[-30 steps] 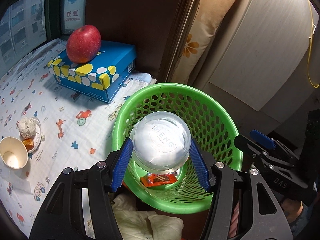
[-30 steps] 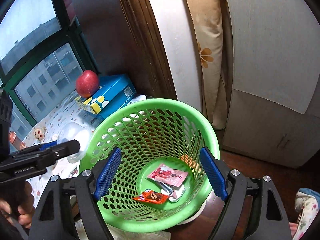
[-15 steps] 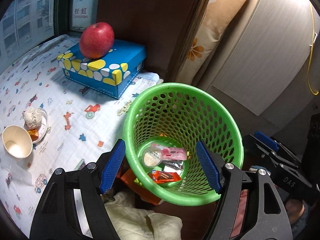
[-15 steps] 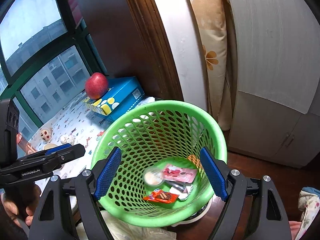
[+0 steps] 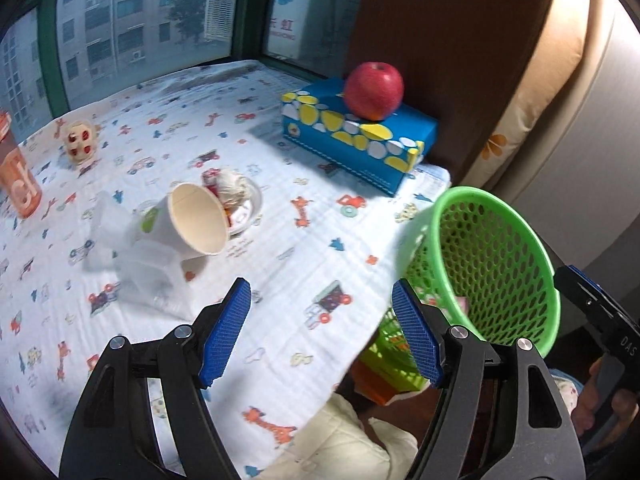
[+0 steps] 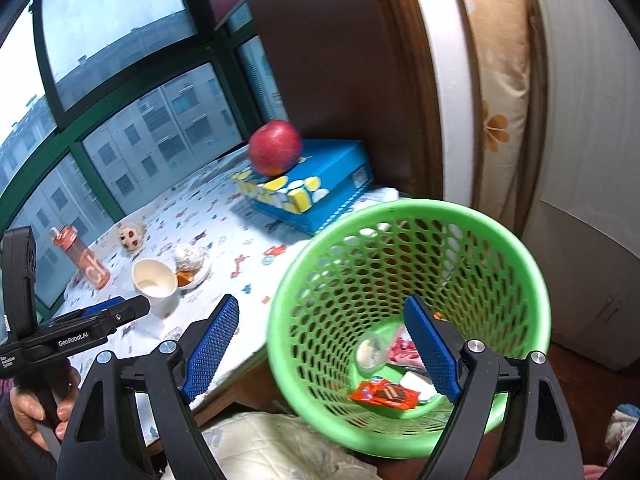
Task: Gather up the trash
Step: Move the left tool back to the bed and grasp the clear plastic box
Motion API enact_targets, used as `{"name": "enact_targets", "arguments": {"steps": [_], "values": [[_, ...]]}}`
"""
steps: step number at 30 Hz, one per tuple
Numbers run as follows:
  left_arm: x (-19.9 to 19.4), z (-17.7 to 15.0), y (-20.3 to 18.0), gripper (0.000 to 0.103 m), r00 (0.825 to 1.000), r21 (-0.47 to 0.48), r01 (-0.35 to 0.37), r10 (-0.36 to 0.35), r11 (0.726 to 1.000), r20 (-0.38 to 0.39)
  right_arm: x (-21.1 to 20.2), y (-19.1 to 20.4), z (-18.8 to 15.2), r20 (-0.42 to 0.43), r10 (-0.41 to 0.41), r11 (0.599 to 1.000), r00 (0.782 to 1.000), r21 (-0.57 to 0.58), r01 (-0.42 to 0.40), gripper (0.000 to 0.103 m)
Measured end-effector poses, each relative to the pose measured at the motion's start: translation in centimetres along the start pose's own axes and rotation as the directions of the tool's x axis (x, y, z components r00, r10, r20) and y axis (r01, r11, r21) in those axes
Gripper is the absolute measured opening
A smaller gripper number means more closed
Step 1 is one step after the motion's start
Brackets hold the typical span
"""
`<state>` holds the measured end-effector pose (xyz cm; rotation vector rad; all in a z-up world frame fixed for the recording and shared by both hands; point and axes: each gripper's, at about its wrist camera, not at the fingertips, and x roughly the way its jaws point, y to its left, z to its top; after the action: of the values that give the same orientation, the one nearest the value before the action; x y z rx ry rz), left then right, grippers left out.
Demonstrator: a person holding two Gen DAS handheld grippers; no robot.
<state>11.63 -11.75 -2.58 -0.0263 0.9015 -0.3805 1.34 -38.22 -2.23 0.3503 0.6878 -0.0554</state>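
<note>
While my left gripper [image 5: 320, 330] hangs over the patterned tabletop [image 5: 280, 240], its jaws stand wide with nothing between them. Ahead lies a paper cup [image 5: 188, 220], tipped on its side, long axis slanting, mouth facing my camera; just behind it sits a small dish [image 5: 250, 208] with crumpled trash. At the tabletop's right edge I see the green basket [image 5: 500, 264].

From the right wrist, my right gripper [image 6: 320, 344] has just been opening its jaws; they are wide and grip nothing, the basket [image 6: 400, 300] sitting below them. Inside I see a red wrapper [image 6: 384, 394], a pink packet [image 6: 404, 350] and a clear cup [image 6: 370, 354]. An apple [image 6: 275, 147] rests on a blue box [image 6: 320, 184].
</note>
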Motion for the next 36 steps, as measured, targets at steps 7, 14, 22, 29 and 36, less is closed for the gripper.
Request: {"name": "enact_targets", "arguments": {"steps": [7,14,22,29,36], "values": [[0.2,-1.3,6.9,0.072,0.994,-0.107,-0.104,0.106,0.989,0.013,1.3,3.9,0.3,-0.019,0.049,0.997,0.999,-0.060,-0.050,0.082],[2.2,-1.7,10.7,0.072,0.990,-0.122,-0.143,0.144,0.982,-0.003,2.7,7.1,0.2,-0.047,0.083,0.990,0.995,-0.108,-0.088,0.083],[4.7,-1.4,12.2,0.072,0.992,-0.115,-0.126,0.125,0.985,-0.018,4.1,9.1,0.1,-0.080,0.093,0.986,0.993,-0.132,-0.103,0.083],[6.0,-1.2,12.8,0.071,0.996,-0.126,-0.094,0.093,0.988,-0.013,5.2,10.0,-0.2,-0.105,0.091,0.984,0.990,-0.145,-0.106,0.083],[6.2,-1.2,12.8,0.062,0.999,-0.125,-0.049,0.051,0.991,0.011,6.0,10.6,-0.2,-0.124,0.092,0.982,0.988,-0.150,-0.110,0.083]]}}
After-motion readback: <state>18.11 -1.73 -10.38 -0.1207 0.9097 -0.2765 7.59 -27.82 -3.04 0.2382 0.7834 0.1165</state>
